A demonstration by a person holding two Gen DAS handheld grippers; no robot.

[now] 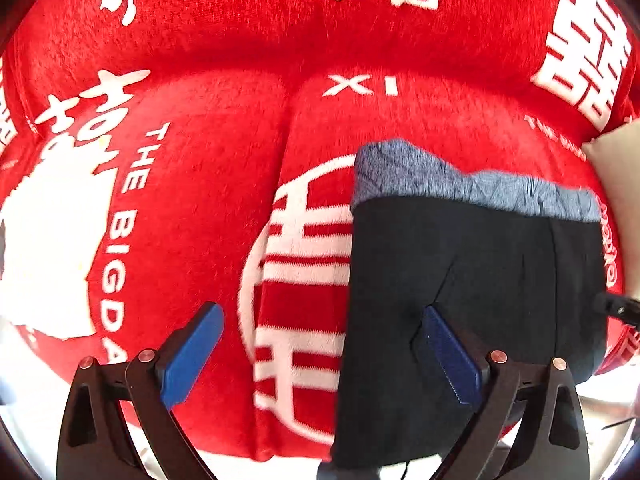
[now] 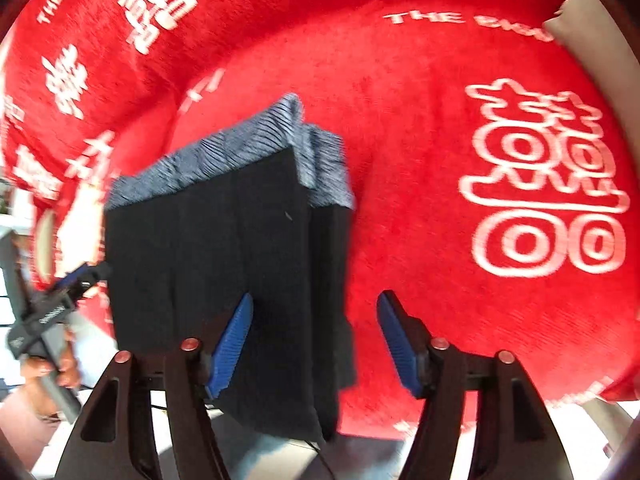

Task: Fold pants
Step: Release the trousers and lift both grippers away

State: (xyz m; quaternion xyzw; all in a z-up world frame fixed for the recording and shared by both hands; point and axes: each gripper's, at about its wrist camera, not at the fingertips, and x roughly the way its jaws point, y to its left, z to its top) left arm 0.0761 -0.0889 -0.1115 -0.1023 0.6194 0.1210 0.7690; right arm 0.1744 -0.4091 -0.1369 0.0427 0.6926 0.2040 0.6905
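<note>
- Left wrist view: the pants [image 1: 460, 280] lie folded into a thick black block on the red cover [image 1: 200, 160], right of the middle of the picture.
- A grey ribbed waistband [image 1: 460, 184] runs along the block's far edge; the rest is plain black with faint seams.
- The block's left edge runs straight up the picture, across a round white emblem [image 1: 296, 272] printed on the cover.
- The left gripper [image 1: 320, 360] stands spread wide, with nothing pinched. Its right finger [image 1: 452, 356] is over the black cloth, its left finger [image 1: 192, 356] over bare cover.
- Left of the block the cover is free, with a deep crease above the emblem.
- The block's near end is cut off by the lower edge; at far right a dark part of the other tool [image 1: 616, 312] pokes in.

- Right wrist view: the pants [image 2: 224, 272] show as stacked layers, the waistband [image 2: 248, 156] at the far end, seen blurred.
- The right gripper [image 2: 316, 344] is spread apart and holds nothing. Its left finger [image 2: 232, 352] is over the cloth, its right finger [image 2: 400, 348] over the cover [image 2: 400, 120].
- Right of the block lies wide free cover with white printed signs.
- At far left the left gripper [image 2: 80, 276] and a hand [image 2: 52, 368] show, blurred and partly cut off.
- Whether the fingers touch the cloth cannot be told in either view.
</note>
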